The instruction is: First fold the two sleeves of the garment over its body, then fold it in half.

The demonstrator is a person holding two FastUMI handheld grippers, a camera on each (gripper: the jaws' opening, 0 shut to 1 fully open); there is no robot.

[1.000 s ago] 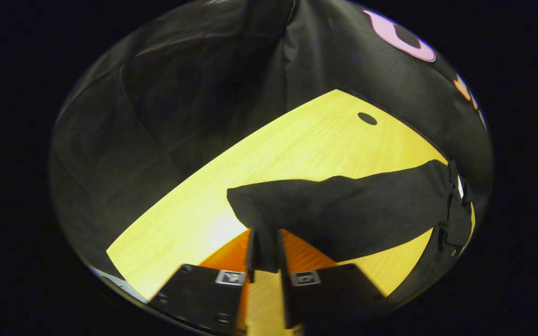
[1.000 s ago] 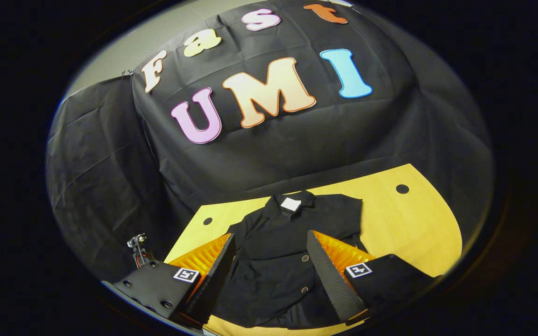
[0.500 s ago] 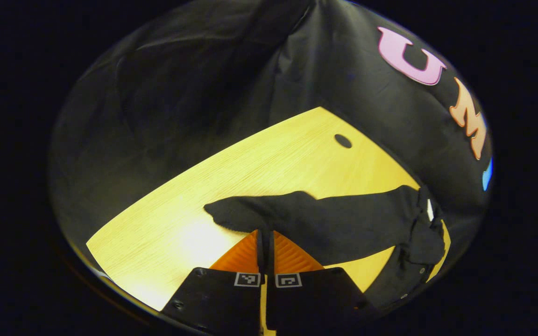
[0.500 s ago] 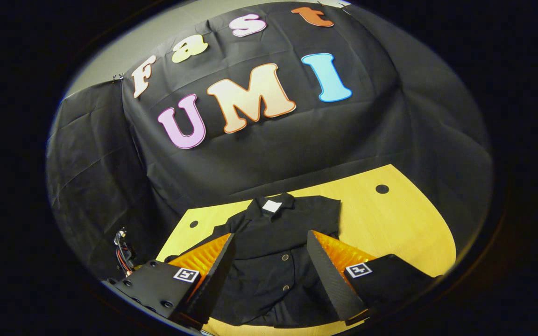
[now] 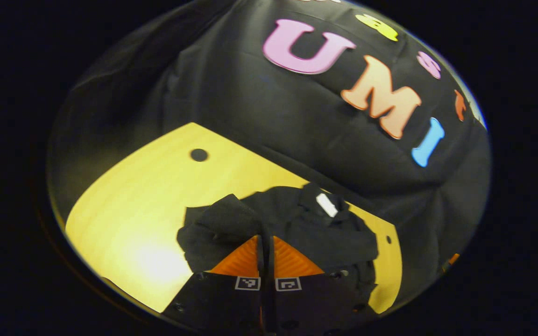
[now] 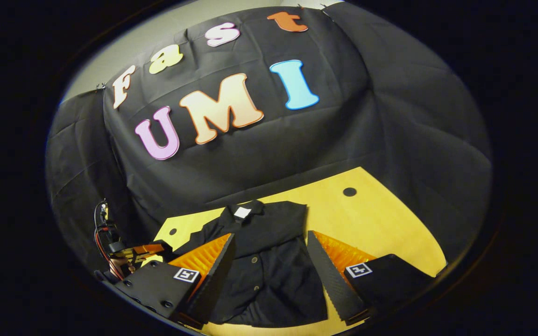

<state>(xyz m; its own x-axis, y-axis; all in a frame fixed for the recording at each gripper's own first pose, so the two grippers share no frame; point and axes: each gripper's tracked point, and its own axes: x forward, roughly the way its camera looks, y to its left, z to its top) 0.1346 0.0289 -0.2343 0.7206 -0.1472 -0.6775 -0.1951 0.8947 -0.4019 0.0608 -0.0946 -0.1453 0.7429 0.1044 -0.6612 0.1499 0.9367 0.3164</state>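
A black buttoned shirt with a white neck label lies on the yellow wooden table. My left gripper is shut on the shirt's sleeve, which is bunched up and lifted beside the body. In the right gripper view the shirt lies flat, collar towards the wall. My right gripper hangs open above its lower half, holding nothing. The left gripper appears at the shirt's left edge in that view.
The table has a round dark hole at the far right and another hole at the far left. Black cloth walls close in behind and beside it. Bare wood lies right of the shirt.
My left gripper shut on the sleeve, lifted it and carried it towards the shirt's body, swinging its view round to the collar. The right gripper stayed open and drifted slightly right.
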